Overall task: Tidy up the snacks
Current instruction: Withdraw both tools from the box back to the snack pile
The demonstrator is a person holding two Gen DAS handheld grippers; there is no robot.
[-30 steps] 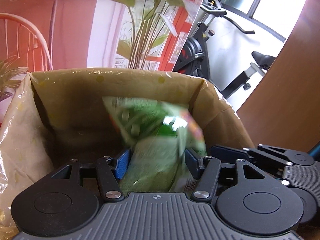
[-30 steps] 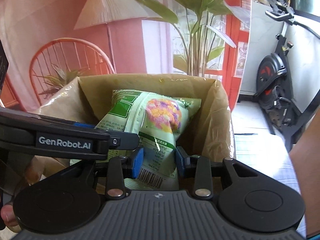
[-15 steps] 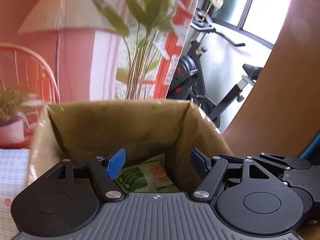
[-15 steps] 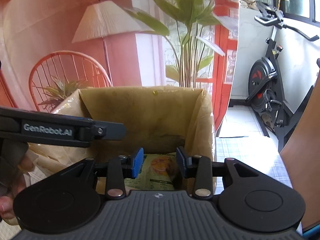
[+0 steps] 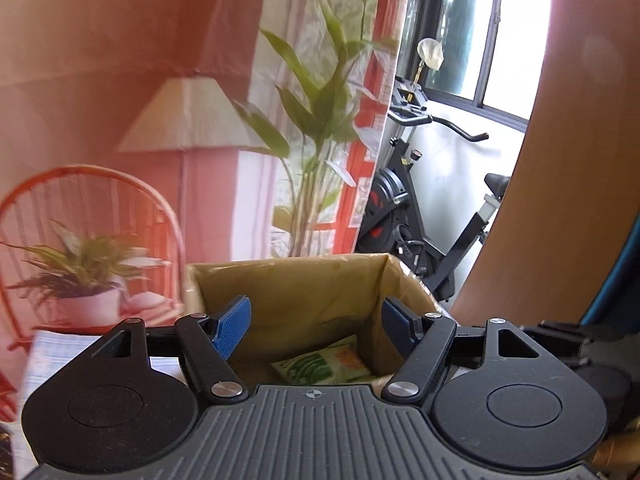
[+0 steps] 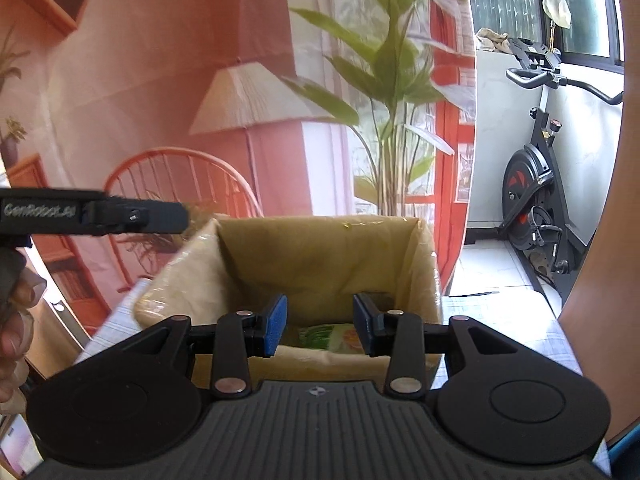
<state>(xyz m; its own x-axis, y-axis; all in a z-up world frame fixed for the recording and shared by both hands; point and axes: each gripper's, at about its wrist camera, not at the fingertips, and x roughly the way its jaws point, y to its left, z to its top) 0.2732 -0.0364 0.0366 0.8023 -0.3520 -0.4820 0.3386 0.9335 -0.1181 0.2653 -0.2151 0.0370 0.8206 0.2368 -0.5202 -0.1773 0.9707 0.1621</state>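
A green snack bag (image 5: 324, 364) lies at the bottom of the cardboard box (image 5: 288, 266), free of both grippers. My left gripper (image 5: 316, 328) hovers above and in front of the box rim, open wide with nothing between its blue pads (image 5: 234, 326). In the right wrist view the same bag (image 6: 328, 336) shows low inside the box (image 6: 320, 224). My right gripper (image 6: 318, 324) is shut down to a narrow gap and holds nothing. One finger of the left gripper (image 6: 96, 216) reaches in from the left, with a person's hand (image 6: 12, 320) below it.
The box stands on a checked cloth (image 6: 508, 312). Behind it hangs a printed backdrop with a lamp, chair and plant (image 5: 320, 128). An exercise bike (image 6: 536, 192) stands at the right, and a curved wooden panel (image 5: 532, 200) rises beside the box.
The bag left the jaws and dropped to the bottom of the box. My left jaws widened. Both grippers rose and drew back from the box, which now looks smaller and lower.
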